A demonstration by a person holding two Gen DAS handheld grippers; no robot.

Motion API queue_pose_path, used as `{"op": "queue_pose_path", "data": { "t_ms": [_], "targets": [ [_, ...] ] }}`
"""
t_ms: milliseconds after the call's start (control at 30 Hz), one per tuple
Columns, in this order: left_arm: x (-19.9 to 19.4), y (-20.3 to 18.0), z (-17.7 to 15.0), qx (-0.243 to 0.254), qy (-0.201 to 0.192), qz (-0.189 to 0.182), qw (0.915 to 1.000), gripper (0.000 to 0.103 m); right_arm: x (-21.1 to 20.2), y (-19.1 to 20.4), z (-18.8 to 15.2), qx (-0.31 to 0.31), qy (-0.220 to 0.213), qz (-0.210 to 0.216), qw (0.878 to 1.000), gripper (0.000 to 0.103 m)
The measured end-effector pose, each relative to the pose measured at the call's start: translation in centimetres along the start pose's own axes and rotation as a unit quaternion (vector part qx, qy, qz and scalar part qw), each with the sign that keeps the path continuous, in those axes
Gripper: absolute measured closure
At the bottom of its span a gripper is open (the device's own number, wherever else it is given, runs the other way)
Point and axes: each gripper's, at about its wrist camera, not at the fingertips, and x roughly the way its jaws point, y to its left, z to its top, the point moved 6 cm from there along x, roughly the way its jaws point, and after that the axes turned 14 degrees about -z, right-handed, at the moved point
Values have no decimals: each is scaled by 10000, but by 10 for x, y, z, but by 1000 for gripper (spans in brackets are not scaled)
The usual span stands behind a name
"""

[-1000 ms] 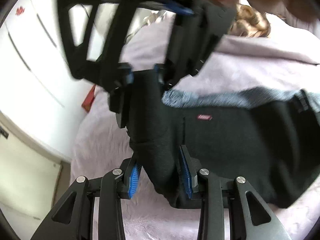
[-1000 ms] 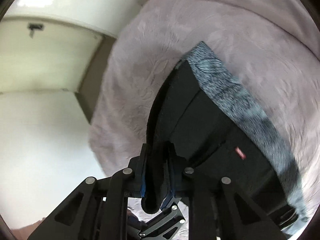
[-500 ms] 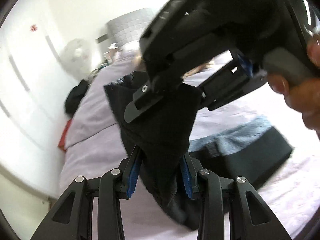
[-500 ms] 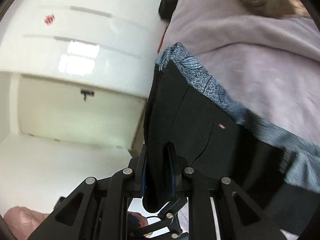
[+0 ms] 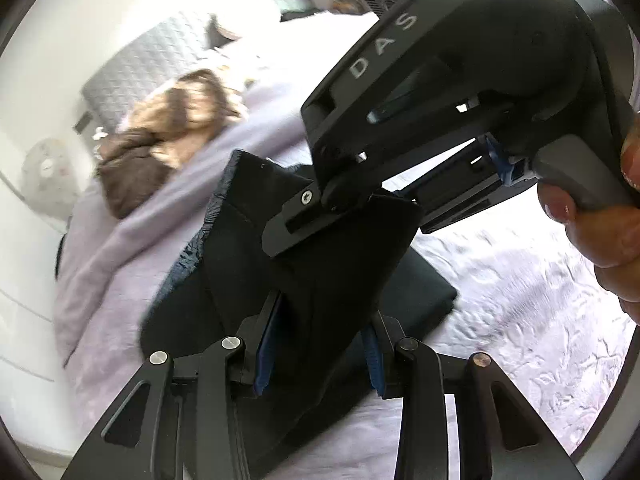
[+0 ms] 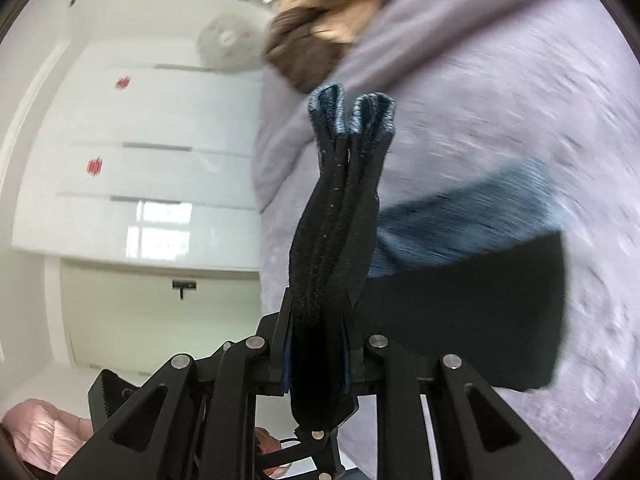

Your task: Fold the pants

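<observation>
The black pants (image 5: 320,272) with a blue-grey patterned waistband (image 6: 352,112) hang lifted above a bed covered by a lilac blanket (image 5: 520,292). My left gripper (image 5: 318,354) is shut on a thick fold of the black cloth. My right gripper (image 6: 316,354) is shut on a bunched edge of the pants, which stands up between its fingers. In the left wrist view the right gripper's body (image 5: 460,92) fills the upper right, its tip clamped on the cloth's upper edge. The lower part of the pants (image 6: 480,300) still lies on the blanket.
A brown and tan garment (image 5: 168,132) lies on the bed near a grey headboard (image 5: 140,68). White wardrobe doors (image 6: 140,160) and a round fan (image 6: 228,40) stand beside the bed. A pink quilted item (image 6: 44,432) sits at lower left.
Both grippers have lifted the pants edge higher and swung it over toward the rest of the pants. The views have turned toward the head of the bed. Both grips hold.
</observation>
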Motion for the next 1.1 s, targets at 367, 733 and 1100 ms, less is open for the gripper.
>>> {"op": "queue_pose_path", "data": {
  "t_ms": [367,733,1100],
  "targets": [
    [46,-25,-23,187,654,-70,9977,49,25,-94,-11,477,133,-391,9980,83],
    [-25,45,-55,-1023,465,-64,9936,37,1,-84,-32,170,81,-1752,9844,69],
    [-31,206,-71,-3065,260,796,9482,37,-25,-37,0,-489,-677,-2798,9564,64]
  ]
}}
